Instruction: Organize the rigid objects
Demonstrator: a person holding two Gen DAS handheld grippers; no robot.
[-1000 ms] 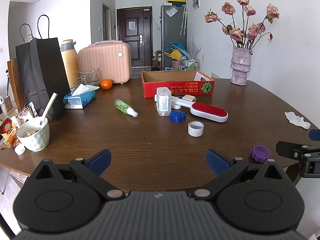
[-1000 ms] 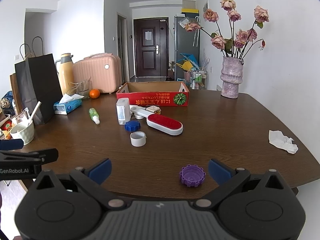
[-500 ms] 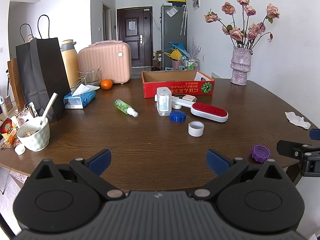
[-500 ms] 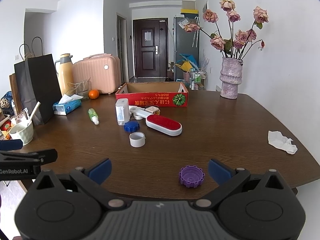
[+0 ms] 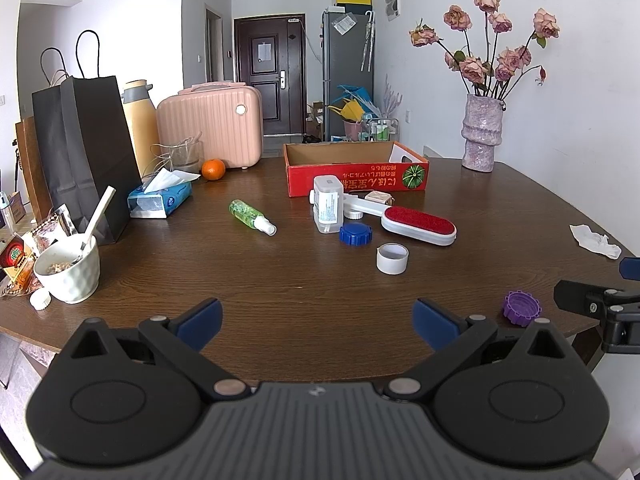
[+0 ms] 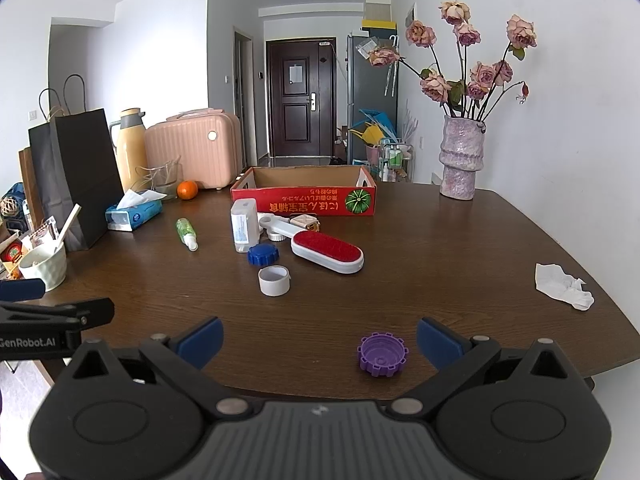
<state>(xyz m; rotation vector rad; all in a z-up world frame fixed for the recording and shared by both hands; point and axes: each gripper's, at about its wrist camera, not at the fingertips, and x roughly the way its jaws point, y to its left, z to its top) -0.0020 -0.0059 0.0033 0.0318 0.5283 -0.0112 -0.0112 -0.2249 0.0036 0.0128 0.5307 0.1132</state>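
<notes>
left hand-held gripper (image 5: 316, 318): we hold it spread wide with nothing between its blue pads, low over the near edge of the dark wooden bench (image 5: 280, 292).
right hand-held gripper (image 6: 318, 338): also spread wide and empty; the purple ridged plastic cap (image 6: 383, 354) lies on the bench just ahead of it, between the pads and nearer the right-hand one.
other rigid things: well ahead of both hand-held grippers sit a white plastic ring cap (image 6: 274, 279), a blue ridged plastic cap (image 6: 263, 255), a white lint brush with a red pad (image 6: 327, 251), a white rectangular plastic bottle (image 6: 244, 225) standing upright, and a small green spray bottle (image 6: 186, 233) lying on its side ahead and to the left.
likely goal: the open red cardboard box (image 6: 304, 195) beyond that cluster; we judge that things go in there.
step in hand: we judge the purple cap comes first. we should centre the right pads on its rim, come down level, and close gently so the ridges seat rather than skid.
risk: the cap is near the bench edge, so a glancing pad could nudge it off.
writing: "genrobot.ai" shows on the left hand-held gripper's side in the right view; the box carries yellow characters printed upside down, which we cannot read, beside a watermelon picture.
</notes>
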